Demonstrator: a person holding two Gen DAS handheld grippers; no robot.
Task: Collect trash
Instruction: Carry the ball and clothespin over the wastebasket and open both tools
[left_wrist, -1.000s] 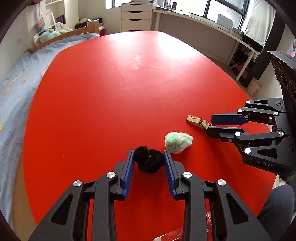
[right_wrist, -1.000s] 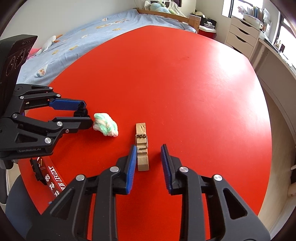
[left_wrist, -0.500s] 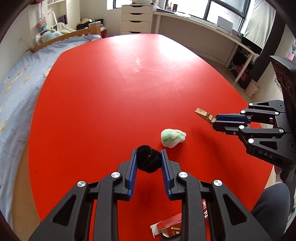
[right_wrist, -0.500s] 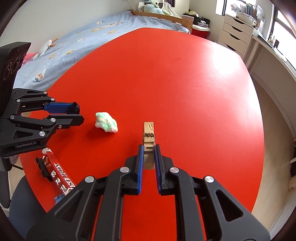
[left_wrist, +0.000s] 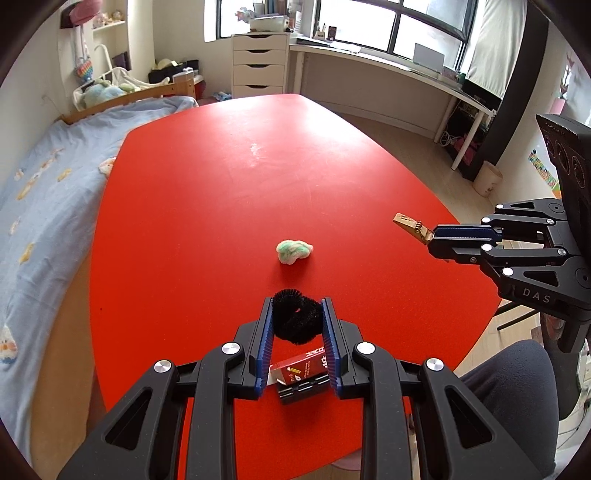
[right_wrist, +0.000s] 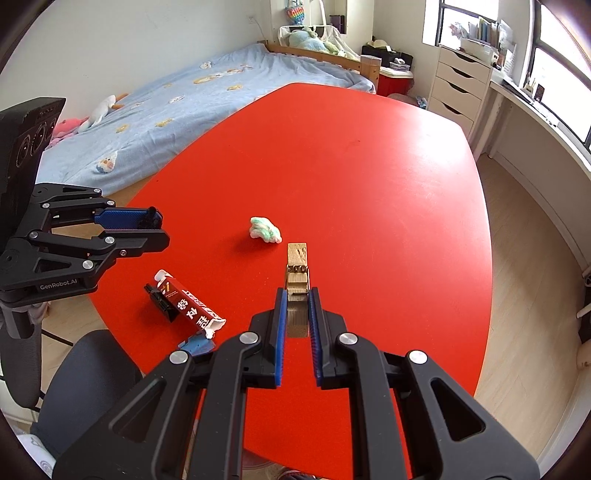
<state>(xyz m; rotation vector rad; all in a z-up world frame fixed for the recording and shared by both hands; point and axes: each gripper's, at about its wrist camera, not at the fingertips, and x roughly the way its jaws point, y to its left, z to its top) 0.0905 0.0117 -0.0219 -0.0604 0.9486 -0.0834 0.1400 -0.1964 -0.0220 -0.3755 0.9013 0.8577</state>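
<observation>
A: Black and bristly, the fuzzy ring (left_wrist: 295, 317) sat clamped between the blue pads of the left gripper (left_wrist: 297, 314), raised off the red table (left_wrist: 207, 206).

B: And the wooden clothespin (right_wrist: 297, 291)?

A: Pinched at its tail by the right gripper (right_wrist: 297, 295), pads pressed on both sides, its far end poking forward in the air.

B: What lay on the tabletop?

A: A green-and-white wad (left_wrist: 294, 252) near the middle, and a red carton (right_wrist: 188, 304) with an opened end by the near edge, well apart from the wad. A blue-sheeted bed (right_wrist: 177, 110) stood beyond.
</observation>
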